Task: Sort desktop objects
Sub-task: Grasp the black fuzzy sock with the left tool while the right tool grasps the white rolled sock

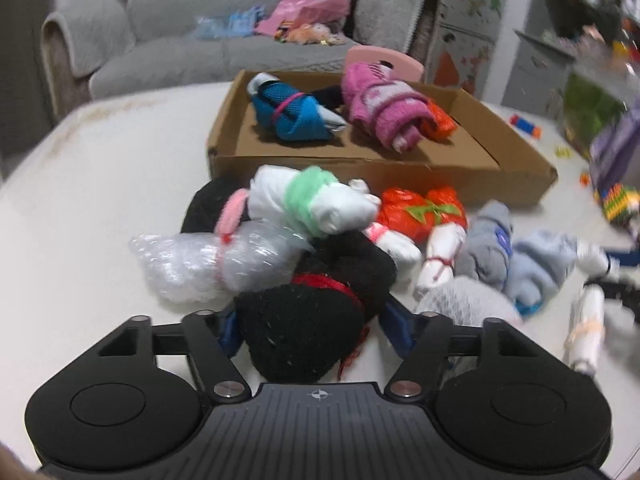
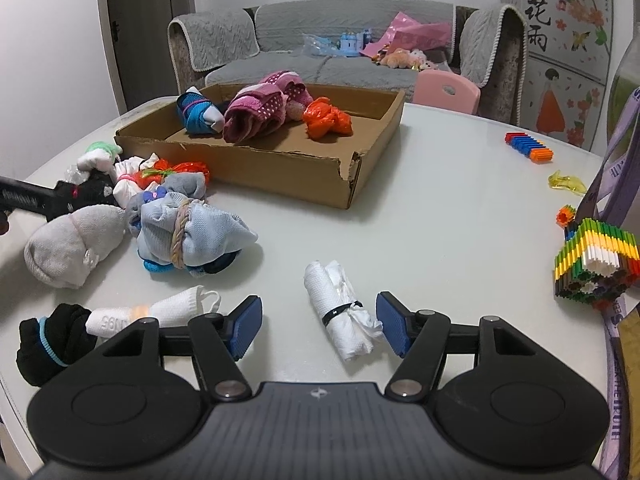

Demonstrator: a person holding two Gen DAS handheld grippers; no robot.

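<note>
Nearby, left gripper (image 1: 310, 330) clamps black bundle (image 1: 308, 332) amid crowding bundles; right gripper (image 2: 319, 330) gapes.

One cardboard box (image 2: 256, 168), three bundles inside: blue (image 2: 198, 114), pink (image 2: 260, 110), orange (image 2: 328, 120).

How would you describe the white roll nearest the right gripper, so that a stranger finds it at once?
Start at the cardboard tray on the white table and come toward the camera, onto the bare stretch in front of it. There, between the right gripper's open blue pads, lies the white cloth roll. It lies apart from the sock pile, and a thin black band ties it.
</note>
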